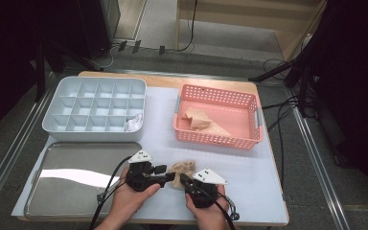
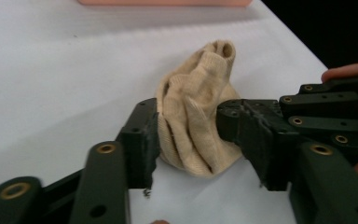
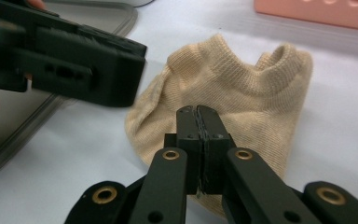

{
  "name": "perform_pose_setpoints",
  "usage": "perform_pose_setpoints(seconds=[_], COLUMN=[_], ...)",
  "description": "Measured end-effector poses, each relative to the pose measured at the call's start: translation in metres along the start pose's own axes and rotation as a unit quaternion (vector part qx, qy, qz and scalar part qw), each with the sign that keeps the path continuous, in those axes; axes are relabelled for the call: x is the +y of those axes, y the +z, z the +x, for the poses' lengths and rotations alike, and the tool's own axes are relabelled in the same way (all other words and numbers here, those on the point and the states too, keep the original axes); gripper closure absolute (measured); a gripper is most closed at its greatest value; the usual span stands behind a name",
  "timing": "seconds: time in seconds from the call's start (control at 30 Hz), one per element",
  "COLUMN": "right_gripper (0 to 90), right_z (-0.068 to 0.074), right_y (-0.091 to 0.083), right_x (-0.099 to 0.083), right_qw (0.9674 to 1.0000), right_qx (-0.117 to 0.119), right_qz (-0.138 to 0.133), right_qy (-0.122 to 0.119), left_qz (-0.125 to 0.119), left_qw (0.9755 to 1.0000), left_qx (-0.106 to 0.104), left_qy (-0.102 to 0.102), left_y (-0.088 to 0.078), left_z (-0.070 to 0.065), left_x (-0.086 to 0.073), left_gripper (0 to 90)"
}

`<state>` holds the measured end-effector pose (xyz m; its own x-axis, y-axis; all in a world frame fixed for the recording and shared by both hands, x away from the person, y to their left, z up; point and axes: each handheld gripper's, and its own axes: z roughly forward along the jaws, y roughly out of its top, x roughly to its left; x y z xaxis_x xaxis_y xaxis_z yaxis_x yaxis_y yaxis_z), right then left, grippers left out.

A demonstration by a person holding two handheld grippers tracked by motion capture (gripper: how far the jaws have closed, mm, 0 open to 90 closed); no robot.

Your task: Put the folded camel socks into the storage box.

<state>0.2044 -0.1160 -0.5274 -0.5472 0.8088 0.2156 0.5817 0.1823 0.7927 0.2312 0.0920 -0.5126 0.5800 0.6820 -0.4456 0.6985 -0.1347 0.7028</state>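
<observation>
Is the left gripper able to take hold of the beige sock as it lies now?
Probably yes. The left gripper has the sock between its open jaws already, nothing blocks it, and the right gripper, shut, pinches the sock's other edge.

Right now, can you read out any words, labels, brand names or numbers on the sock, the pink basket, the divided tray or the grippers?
None: no readable text stands on the beige sock, the pink basket, the grey divided tray, the metal tray, the left gripper or the right gripper.
</observation>
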Motion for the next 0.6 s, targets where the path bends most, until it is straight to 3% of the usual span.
perform_pose_setpoints(seconds=[0.13, 0.3, 0.4, 0.5, 0.6], right_gripper=[87.6, 85.9, 77.5, 71.0, 60.6], right_z=[-0.005, -0.018, -0.023, -0.025, -0.023], right_y=[-0.007, -0.028, -0.031, -0.029, -0.024], right_x=[0.001, -0.001, -0.005, -0.008, -0.008], right_qw=[0.9996, 0.998, 0.9967, 0.996, 0.9958], right_qx=[0.012, -0.006, -0.027, -0.045, -0.043], right_qz=[-0.01, -0.038, -0.036, -0.031, -0.018], right_qy=[0.022, 0.049, 0.068, 0.071, 0.079], left_qz=[0.01, 0.024, 0.031, 0.035, 0.039], left_qw=[0.9999, 0.9996, 0.9994, 0.9992, 0.9989], left_qx=[0.006, 0.011, 0.018, 0.02, 0.025], left_qy=[-0.003, 0.0, 0.0, 0.001, 0.007], left_y=[0.006, 0.012, 0.014, 0.014, 0.014], left_z=[0.0, 0.003, 0.003, 0.004, 0.004], left_x=[0.0, 0.001, 0.001, 0.001, 0.0], left_gripper=[53.1, 56.2, 62.0, 69.8, 75.5])
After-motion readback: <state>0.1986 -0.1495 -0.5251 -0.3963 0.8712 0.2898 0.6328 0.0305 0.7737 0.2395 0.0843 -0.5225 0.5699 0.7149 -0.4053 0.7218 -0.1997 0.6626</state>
